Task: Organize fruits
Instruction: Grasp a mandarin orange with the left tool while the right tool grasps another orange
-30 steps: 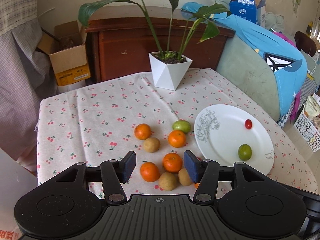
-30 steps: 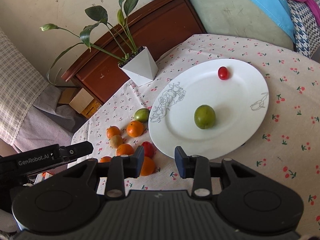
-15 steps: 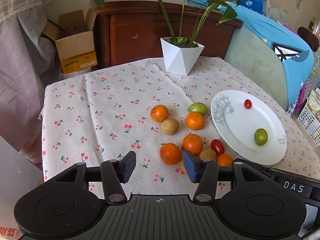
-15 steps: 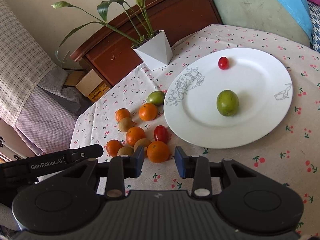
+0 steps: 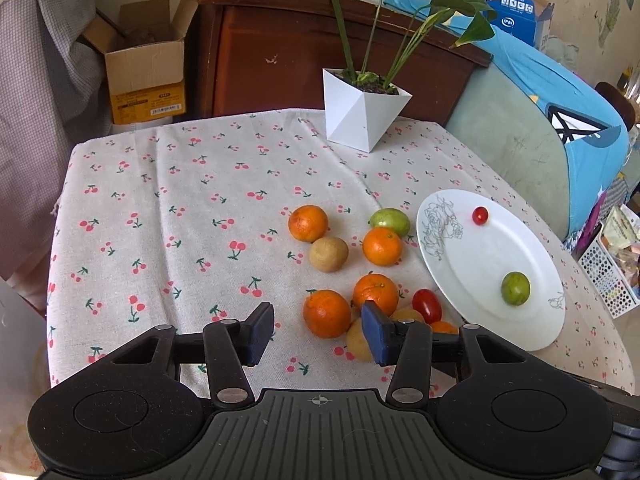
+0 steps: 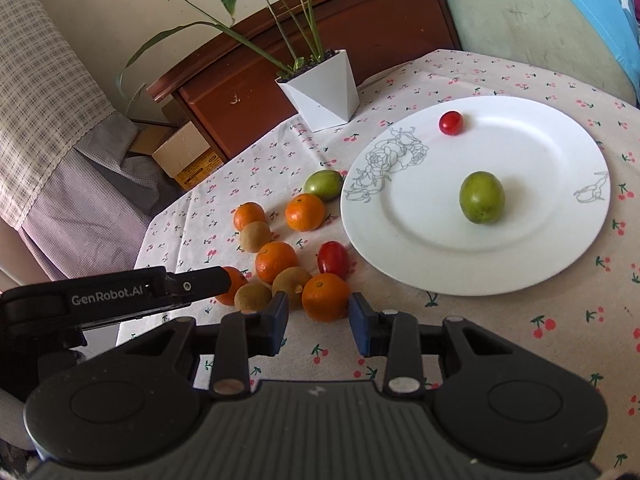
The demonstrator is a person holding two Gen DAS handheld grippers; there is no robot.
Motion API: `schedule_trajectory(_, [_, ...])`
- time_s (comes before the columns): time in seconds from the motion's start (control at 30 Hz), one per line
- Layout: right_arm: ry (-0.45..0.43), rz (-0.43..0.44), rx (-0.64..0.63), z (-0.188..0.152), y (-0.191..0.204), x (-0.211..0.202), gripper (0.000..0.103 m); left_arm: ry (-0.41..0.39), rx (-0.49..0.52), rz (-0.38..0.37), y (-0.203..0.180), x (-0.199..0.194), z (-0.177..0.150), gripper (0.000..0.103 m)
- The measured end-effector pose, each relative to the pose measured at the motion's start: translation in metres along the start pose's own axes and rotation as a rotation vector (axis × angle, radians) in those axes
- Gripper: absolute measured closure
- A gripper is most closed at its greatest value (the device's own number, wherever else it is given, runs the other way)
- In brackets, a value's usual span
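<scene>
A cluster of oranges, brown round fruits, a green fruit (image 5: 390, 220) and a red tomato (image 5: 427, 305) lies on the cherry-print cloth left of a white plate (image 5: 472, 256). On the plate are a green fruit (image 6: 482, 197) and a cherry tomato (image 6: 451, 122). My left gripper (image 5: 318, 334) hangs low over the near edge of the cluster. Its jaws are closing, with an orange (image 5: 327, 314) just ahead between the tips, untouched. My right gripper (image 6: 319, 322) is open, and another orange (image 6: 325, 297) sits just beyond its tips. The left gripper's body (image 6: 120, 294) shows at the left.
A white angular plant pot (image 5: 362, 114) stands at the table's far side, before a brown wooden cabinet (image 5: 280, 52). An open cardboard box (image 5: 146, 68) sits on the floor at the back left. A blue-covered sofa (image 5: 560, 120) borders the table's right.
Both grippers have come lower and nearer the fruit cluster. The right one shifted left from in front of the plate to the oranges. The left jaws have narrowed a little.
</scene>
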State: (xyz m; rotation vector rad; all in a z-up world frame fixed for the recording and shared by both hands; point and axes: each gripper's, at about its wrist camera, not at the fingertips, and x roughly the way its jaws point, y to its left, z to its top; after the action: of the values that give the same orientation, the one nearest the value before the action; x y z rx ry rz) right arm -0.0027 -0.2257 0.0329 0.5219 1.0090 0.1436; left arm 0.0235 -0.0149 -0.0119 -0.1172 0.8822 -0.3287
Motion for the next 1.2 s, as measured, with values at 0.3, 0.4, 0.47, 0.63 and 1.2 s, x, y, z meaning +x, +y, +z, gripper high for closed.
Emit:
schedule_trajectory(0.3, [-0.001,-0.007,0.008,0.0,0.0,0.005,0.068,0.011,-0.066,-0.019,0.006,0.013,0.001,0.061])
schedule_trajectory(0.4, [-0.008,-0.011,0.002,0.0,0.001,0.006,0.068,0.02,-0.075,-0.043,0.005,0.013,0.001,0.063])
schedule_trajectory(0.47, [-0.009,-0.017,-0.003,0.0,0.001,0.006,0.072,0.015,-0.074,-0.041,0.005,0.012,0.0,0.067])
schedule_trajectory(0.63, [-0.007,-0.045,-0.025,0.002,0.001,0.005,0.074,0.02,-0.114,-0.018,0.015,0.013,0.002,0.071])
schedule_trajectory(1.2, [-0.007,-0.037,-0.018,0.002,0.0,0.005,0.074,0.02,0.033,0.038,-0.006,0.019,-0.006,0.078])
